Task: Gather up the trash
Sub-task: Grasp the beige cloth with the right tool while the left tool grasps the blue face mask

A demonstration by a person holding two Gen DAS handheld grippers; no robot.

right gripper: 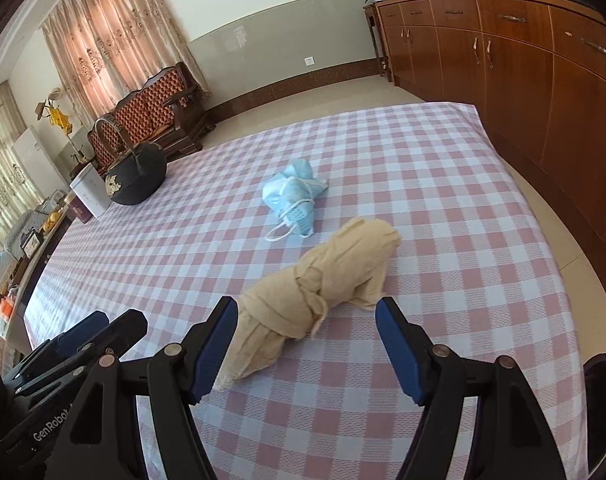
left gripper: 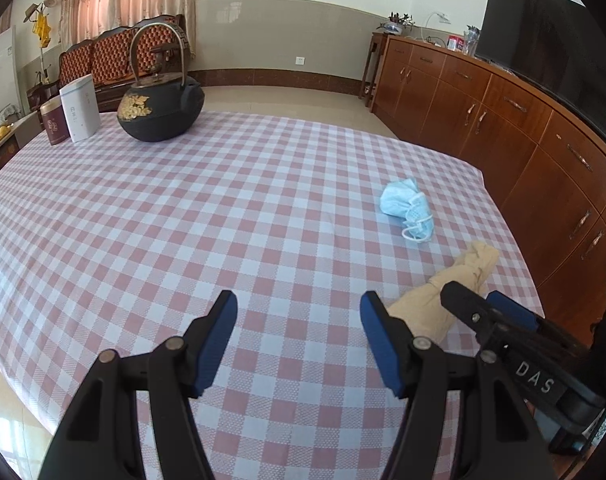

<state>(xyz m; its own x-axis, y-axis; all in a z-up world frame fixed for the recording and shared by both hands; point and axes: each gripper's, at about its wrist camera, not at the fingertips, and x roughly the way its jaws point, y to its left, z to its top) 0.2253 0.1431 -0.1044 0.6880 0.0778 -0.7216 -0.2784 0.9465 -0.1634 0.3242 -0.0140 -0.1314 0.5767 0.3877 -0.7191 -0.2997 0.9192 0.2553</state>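
mask (right gripper: 293, 196) on table (right gripper: 443, 208) beyond cloth bundle (right gripper: 323, 284), kettle (right gripper: 137, 178) far left

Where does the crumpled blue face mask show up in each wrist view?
Left wrist: face mask right of centre, beyond the beige cloth.
Right wrist: face mask near centre, just beyond the beige cloth.
Shared landmark: the black teapot, far left on the table in both.

Pale walls with grey tiled lower band (left gripper: 287, 20), beige tile floor (left gripper: 295, 104). Long wooden cabinet run (left gripper: 503, 128) along one side, dark TV (left gripper: 543, 36) on top. Carved wooden sofa (right gripper: 159, 108) by peach curtains (right gripper: 115, 40), daylight coming through. Tabletop in pink-white check cloth (left gripper: 183, 220).
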